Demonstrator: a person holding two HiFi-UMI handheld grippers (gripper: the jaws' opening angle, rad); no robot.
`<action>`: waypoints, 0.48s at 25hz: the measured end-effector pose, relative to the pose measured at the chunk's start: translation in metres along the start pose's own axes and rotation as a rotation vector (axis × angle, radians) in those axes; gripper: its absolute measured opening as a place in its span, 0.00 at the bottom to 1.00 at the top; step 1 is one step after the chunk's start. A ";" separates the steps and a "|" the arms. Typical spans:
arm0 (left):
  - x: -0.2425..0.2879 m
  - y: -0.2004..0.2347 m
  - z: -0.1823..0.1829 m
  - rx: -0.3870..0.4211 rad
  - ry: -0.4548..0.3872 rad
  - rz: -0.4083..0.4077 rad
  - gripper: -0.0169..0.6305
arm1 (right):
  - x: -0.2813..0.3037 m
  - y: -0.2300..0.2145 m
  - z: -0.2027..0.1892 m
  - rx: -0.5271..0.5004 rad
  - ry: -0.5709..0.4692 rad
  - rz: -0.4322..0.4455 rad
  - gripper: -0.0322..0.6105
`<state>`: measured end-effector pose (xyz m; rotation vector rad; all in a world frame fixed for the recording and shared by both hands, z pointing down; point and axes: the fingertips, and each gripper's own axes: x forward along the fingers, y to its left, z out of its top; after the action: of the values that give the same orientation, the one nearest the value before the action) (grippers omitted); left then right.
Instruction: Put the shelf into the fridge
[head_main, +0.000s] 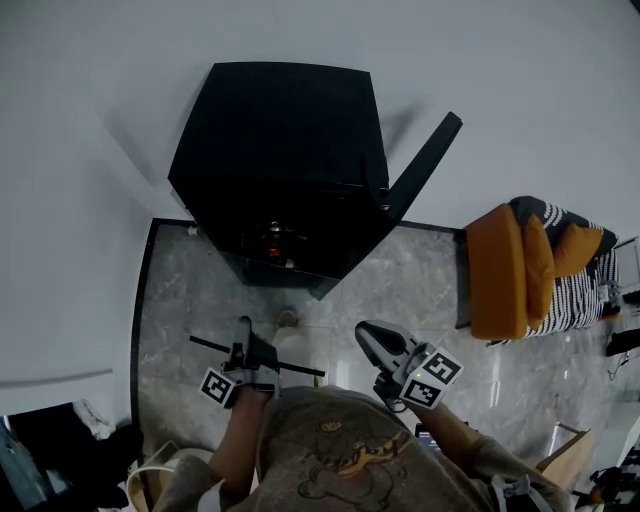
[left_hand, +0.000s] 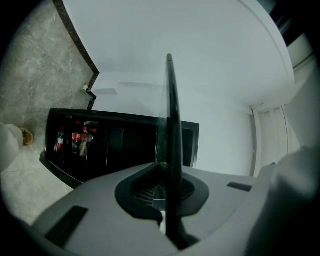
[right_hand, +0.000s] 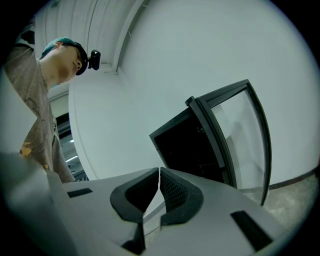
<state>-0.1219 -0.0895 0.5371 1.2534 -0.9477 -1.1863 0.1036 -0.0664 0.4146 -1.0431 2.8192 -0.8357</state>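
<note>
Seen from overhead, the head view looks steeply down on the black fridge (head_main: 280, 170), upper centre of the frame, with the marble floor (head_main: 420, 290) spread below it. The left gripper view, rolled on its side, looks along its jaws to the same fridge, small at mid-left. The right gripper view tilts upward past its jaws, with the fridge's open door (right_hand: 240, 140) large at right of centre. All three views share the fridge against the white wall (left_hand: 200, 60).

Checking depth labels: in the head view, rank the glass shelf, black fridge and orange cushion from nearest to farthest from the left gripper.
1. glass shelf: clamped in the left gripper, running crosswise in front of the person.
2. black fridge: straight ahead, door open.
3. orange cushion: far off to the right.
</note>
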 end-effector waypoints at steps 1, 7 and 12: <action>0.003 0.003 0.000 0.002 0.004 0.003 0.05 | 0.001 -0.002 -0.001 0.000 0.007 0.000 0.09; 0.017 0.026 0.005 -0.007 0.001 0.022 0.05 | 0.010 -0.012 -0.006 0.019 0.031 -0.002 0.09; 0.028 0.047 0.008 -0.018 -0.015 0.038 0.05 | 0.016 -0.021 -0.008 0.020 0.051 0.000 0.09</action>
<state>-0.1186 -0.1211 0.5816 1.2092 -0.9658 -1.1735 0.1020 -0.0860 0.4342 -1.0336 2.8464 -0.9019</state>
